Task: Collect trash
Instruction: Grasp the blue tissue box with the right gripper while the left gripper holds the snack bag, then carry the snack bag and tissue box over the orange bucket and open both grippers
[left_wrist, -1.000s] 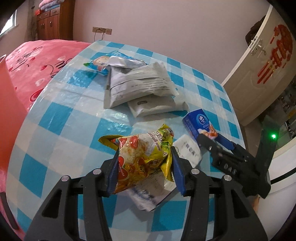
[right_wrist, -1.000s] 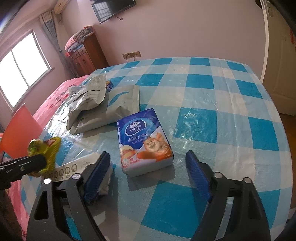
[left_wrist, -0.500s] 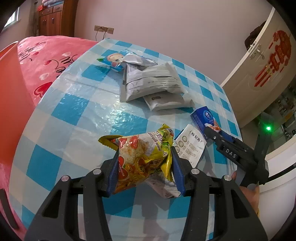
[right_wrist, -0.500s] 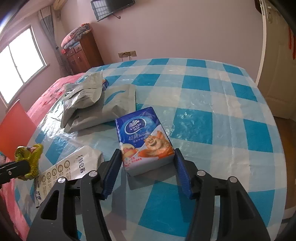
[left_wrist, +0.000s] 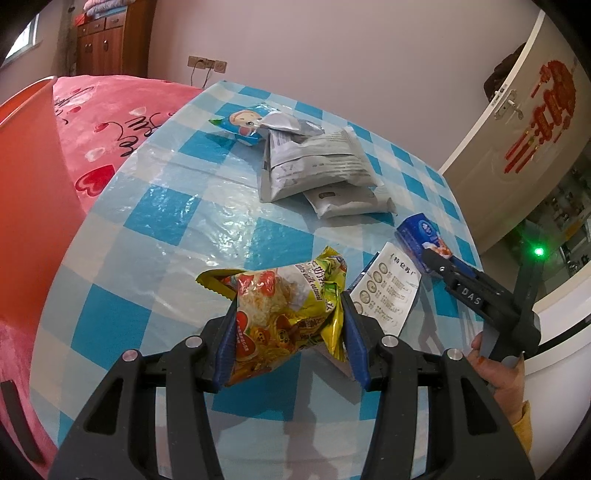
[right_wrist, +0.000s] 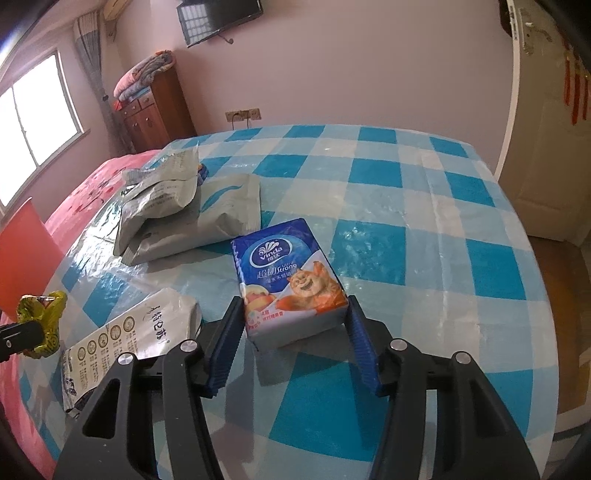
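My left gripper (left_wrist: 288, 332) is shut on a crumpled yellow oatmeal wrapper (left_wrist: 284, 314) and holds it above the checked table (left_wrist: 177, 218). My right gripper (right_wrist: 295, 332) is shut on a blue Vinda tissue pack (right_wrist: 288, 273), which rests on the table; it also shows in the left wrist view (left_wrist: 421, 240). A white printed packet (right_wrist: 129, 339) lies flat left of the tissue pack. Grey mailer bags (right_wrist: 188, 210) are piled further back. A blue cartoon snack bag (left_wrist: 243, 123) lies at the far edge.
A red plastic bin (left_wrist: 33, 192) stands left of the table, before a pink bed (left_wrist: 110, 122). A white door (left_wrist: 517, 122) is at the right. A wooden dresser (right_wrist: 155, 110) stands against the far wall.
My right gripper has closed its fingers onto the tissue pack. My left gripper has lifted and drawn back with the yellow wrapper, uncovering the white packet.
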